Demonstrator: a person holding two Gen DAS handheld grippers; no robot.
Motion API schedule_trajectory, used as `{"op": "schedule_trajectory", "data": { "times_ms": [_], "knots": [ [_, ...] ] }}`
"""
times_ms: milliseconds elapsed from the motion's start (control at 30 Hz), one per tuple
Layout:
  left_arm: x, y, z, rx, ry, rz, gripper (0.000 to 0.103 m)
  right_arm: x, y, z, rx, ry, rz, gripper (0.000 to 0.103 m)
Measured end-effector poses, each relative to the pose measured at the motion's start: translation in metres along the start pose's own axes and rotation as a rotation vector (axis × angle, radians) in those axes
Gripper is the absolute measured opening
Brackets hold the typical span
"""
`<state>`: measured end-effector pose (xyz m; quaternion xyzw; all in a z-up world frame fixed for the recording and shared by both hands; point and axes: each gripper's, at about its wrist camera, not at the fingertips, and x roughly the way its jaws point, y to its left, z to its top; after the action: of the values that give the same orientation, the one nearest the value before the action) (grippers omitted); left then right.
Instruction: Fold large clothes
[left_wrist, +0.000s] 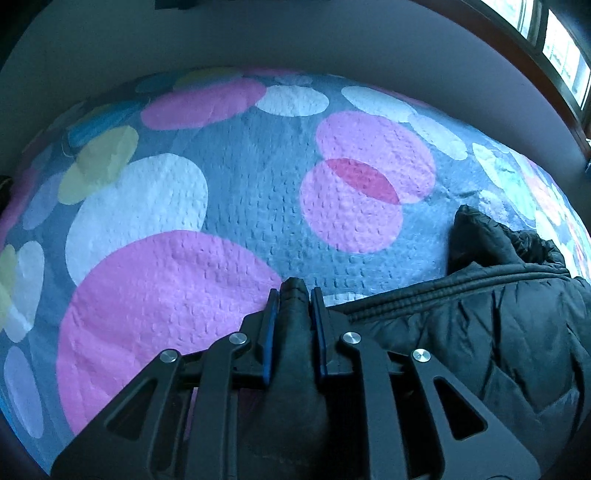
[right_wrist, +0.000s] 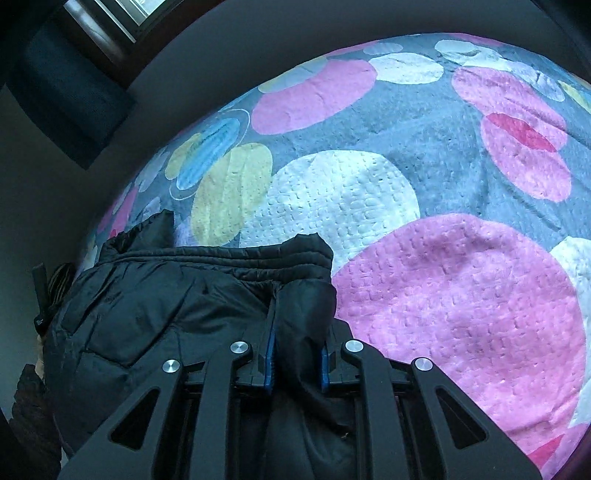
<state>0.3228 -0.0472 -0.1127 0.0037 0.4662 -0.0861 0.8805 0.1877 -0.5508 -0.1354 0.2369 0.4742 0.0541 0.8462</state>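
A black quilted puffer jacket (left_wrist: 491, 325) lies on a bed quilt (left_wrist: 251, 162) printed with pink, white and yellow circles. In the left wrist view the jacket spreads to the right, and my left gripper (left_wrist: 294, 295) is shut on a fold of its black fabric, which bulges up between the blue pads. In the right wrist view the jacket (right_wrist: 147, 306) spreads to the left, its ribbed edge running across. My right gripper (right_wrist: 297, 314) is shut on another bunch of the jacket, and the fabric hides most of its fingertips.
The quilt (right_wrist: 461, 295) stretches ahead of both grippers. A plain wall runs behind the bed, with a wood-framed window (left_wrist: 554, 48) at the upper right in the left wrist view. A dark panel (right_wrist: 66, 103) sits by the wall in the right wrist view.
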Motion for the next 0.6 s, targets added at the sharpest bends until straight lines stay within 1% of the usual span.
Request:
{"op": "schedule_trajectory", "data": {
  "times_ms": [133,267,333,367,433,467,500,533,567,600],
  "knots": [
    [0.002,-0.001,-0.002,0.004,-0.010,0.008,0.018,0.002,-0.004,0.002,0.019,-0.006,0.021,0.016],
    [0.002,-0.001,0.001,0.002,-0.008,0.011,0.020,0.000,-0.003,0.003,0.022,-0.008,0.019,0.017],
    [-0.001,-0.002,0.003,0.002,0.001,0.012,0.025,-0.003,-0.004,0.004,0.035,-0.006,0.024,0.018],
    [-0.002,-0.002,0.004,0.000,0.003,0.016,0.029,-0.006,-0.006,0.003,0.042,-0.005,0.026,0.022],
    [-0.008,0.001,0.005,-0.016,0.000,0.047,0.053,-0.011,-0.006,0.003,0.050,-0.004,0.025,0.029],
    [-0.011,0.003,0.005,-0.028,-0.004,0.054,0.058,-0.016,-0.006,0.002,0.059,-0.011,0.011,0.039],
    [-0.017,0.006,0.005,-0.047,-0.009,0.044,0.064,-0.021,-0.007,0.001,0.064,-0.019,0.001,0.053],
    [-0.025,0.012,0.003,-0.075,-0.015,0.019,0.069,-0.027,-0.008,-0.001,0.070,-0.030,-0.014,0.059],
    [-0.032,0.015,0.001,-0.093,-0.022,0.005,0.072,-0.033,-0.009,-0.003,0.076,-0.042,-0.030,0.067],
    [-0.040,0.019,-0.002,-0.109,-0.034,-0.010,0.077,-0.041,-0.011,-0.006,0.083,-0.056,-0.034,0.068]
  ]
}}
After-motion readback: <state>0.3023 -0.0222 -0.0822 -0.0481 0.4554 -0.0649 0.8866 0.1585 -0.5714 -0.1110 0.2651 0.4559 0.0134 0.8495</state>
